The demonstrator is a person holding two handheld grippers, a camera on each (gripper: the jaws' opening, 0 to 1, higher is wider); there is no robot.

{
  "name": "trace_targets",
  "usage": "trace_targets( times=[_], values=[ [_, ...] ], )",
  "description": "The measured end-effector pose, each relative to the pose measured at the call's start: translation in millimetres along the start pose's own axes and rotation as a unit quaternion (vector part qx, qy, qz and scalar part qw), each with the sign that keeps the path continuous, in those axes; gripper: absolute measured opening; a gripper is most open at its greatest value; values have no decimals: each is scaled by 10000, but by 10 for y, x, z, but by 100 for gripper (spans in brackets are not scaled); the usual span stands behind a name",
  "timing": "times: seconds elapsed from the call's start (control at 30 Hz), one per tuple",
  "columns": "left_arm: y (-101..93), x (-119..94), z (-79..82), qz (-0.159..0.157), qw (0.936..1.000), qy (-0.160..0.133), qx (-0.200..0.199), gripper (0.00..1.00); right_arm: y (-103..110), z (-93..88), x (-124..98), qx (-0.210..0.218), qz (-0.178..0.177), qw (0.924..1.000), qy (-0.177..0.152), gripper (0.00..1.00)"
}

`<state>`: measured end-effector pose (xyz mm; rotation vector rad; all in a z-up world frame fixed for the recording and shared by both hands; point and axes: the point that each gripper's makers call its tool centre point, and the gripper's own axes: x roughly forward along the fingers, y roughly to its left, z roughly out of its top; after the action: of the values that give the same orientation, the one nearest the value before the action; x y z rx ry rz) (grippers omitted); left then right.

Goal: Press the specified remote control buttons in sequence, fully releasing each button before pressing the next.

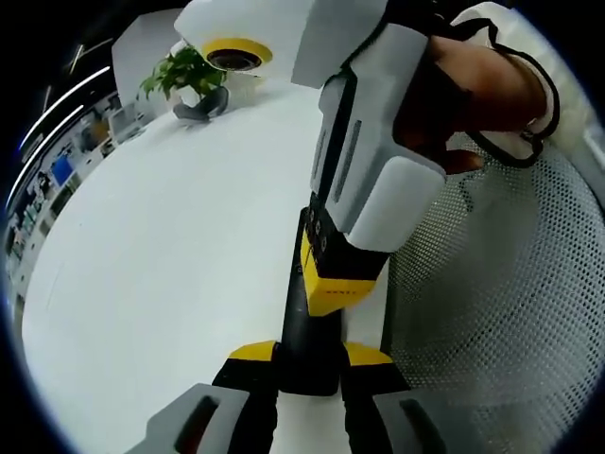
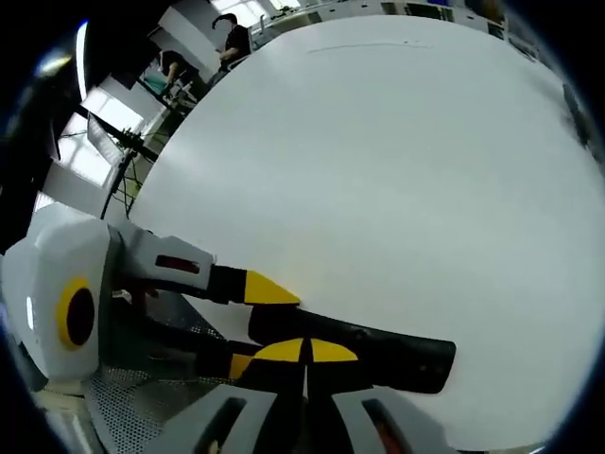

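Two grippers meet at one long black remote (image 1: 307, 331) on a big white surface (image 1: 170, 265). In the left gripper view, the left gripper (image 1: 309, 364) rises from the bottom of the frame, and its jaws with yellow tips are clamped on the near end of the remote, one on each side. The remote runs up the middle of the frame. The right gripper (image 1: 336, 279) comes down from the top right, held by a person's hand (image 1: 482, 85), and its yellow tip sits on top of the remote. A green plant (image 1: 184, 76) stands in the upper left of the frame. White mesh (image 1: 501, 312) shows at the right.

In the right gripper view, the right gripper (image 2: 304, 352) has its jaws shut together, with the yellow tips touching over the remote (image 2: 378, 355). The remote lies across the lower middle of the frame. The left gripper (image 2: 255, 317) reaches in from the left and holds the remote's left end.
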<state>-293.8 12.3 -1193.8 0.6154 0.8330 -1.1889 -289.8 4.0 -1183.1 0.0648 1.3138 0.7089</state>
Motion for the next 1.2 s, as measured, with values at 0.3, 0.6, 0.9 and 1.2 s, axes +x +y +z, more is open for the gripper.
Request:
trace_targets(
  times=[0.3, 0.6, 0.9, 1.2],
  values=[
    [-1, -1, 0, -27, 9999, 39, 94, 24, -2, 20, 2, -1, -53, 10000, -37, 0],
    [5, 2, -4, -25, 9999, 27, 96, 24, -28, 45, 18, -93, -220, 9997, -98, 0],
    [2, 3, -2, -61, 9999, 52, 151, 25, -34, 63, 26, -73, -204, 9996, -183, 0],
    [-6, 8, 9, -7, 9995, 305, 37, 25, -36, 57, 20, 136, -40, 9998, -104, 0]
  ],
)
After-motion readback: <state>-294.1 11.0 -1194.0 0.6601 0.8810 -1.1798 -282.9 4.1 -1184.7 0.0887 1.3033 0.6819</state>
